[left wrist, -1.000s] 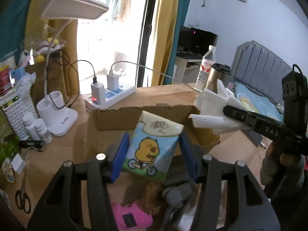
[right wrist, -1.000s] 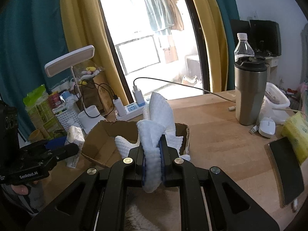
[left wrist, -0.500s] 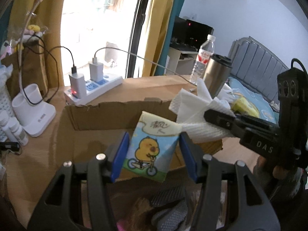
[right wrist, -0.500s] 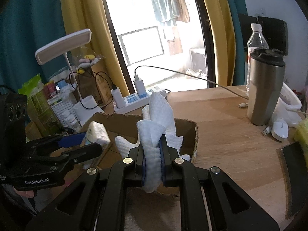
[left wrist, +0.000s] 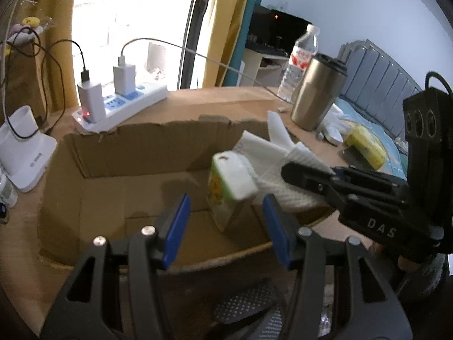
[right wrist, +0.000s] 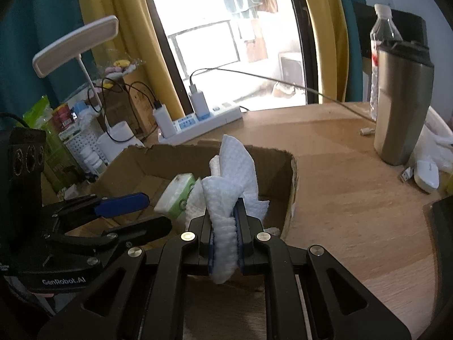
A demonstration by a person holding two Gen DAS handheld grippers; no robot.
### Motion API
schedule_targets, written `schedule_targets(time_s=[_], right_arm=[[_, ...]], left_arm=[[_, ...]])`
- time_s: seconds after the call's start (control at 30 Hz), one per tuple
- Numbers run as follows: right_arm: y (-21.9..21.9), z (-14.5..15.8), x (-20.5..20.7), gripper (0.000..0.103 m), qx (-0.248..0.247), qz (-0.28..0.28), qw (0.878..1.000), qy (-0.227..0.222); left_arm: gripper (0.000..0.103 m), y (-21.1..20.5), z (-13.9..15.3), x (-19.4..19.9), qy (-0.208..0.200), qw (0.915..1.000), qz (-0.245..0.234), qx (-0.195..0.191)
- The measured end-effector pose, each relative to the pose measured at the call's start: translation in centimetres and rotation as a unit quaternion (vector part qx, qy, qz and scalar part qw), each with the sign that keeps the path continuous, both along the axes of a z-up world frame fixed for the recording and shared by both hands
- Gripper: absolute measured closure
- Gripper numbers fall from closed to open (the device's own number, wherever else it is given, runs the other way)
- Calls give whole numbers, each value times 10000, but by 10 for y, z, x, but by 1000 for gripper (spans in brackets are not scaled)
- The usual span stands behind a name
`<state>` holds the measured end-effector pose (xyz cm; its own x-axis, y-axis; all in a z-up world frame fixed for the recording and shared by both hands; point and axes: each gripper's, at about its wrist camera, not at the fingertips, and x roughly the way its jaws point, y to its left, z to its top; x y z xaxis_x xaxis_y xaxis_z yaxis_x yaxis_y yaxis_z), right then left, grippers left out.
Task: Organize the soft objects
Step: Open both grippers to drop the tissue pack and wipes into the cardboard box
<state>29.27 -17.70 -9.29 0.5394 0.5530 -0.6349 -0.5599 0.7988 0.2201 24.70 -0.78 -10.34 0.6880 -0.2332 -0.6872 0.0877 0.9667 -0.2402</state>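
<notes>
One wooden worktop [right wrist: 339,170] carries one open cardboard box [left wrist: 127,153], its flaps torn off along the rim. Two hand-held grippers meet over it. The left gripper [left wrist: 226,206] hangs above the near edge with its blue-padded fingers [left wrist: 175,226] spread apart and pressing on nothing. The right gripper [right wrist: 225,226] reaches in from the other side, its fingers closed tight on one crumpled white cloth [right wrist: 237,167] that fans up over the box.

One small tissue pack [left wrist: 232,178], green and yellow with a white top, sits tilted inside the box. It lies just ahead of the left fingertips, clear of both pads and just beside the cloth.

Farther back stand one desk lamp [right wrist: 76,45], one steel tumbler [right wrist: 402,107] and one clear water bottle [right wrist: 383,28]. One white power strip [right wrist: 209,120] near the window holds two chargers [left wrist: 89,99], each with a cable.
</notes>
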Motion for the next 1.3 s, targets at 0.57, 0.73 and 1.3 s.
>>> schedule_targets(time_s=[0.57,0.73,1.3], right_arm=[[5,0,-3,56,-192,-8,9998,-62],[-4,7,-6,56,-125,-164,9997,-160],[-11,27,-43,55,-124,-260,9988,-400]], left_arm=[[46,2,1,-3,151,9999,7,-23],[40,4,8,-12,44,10000,34,-24],[30,15,32,-55,-326,9989,342,-49]])
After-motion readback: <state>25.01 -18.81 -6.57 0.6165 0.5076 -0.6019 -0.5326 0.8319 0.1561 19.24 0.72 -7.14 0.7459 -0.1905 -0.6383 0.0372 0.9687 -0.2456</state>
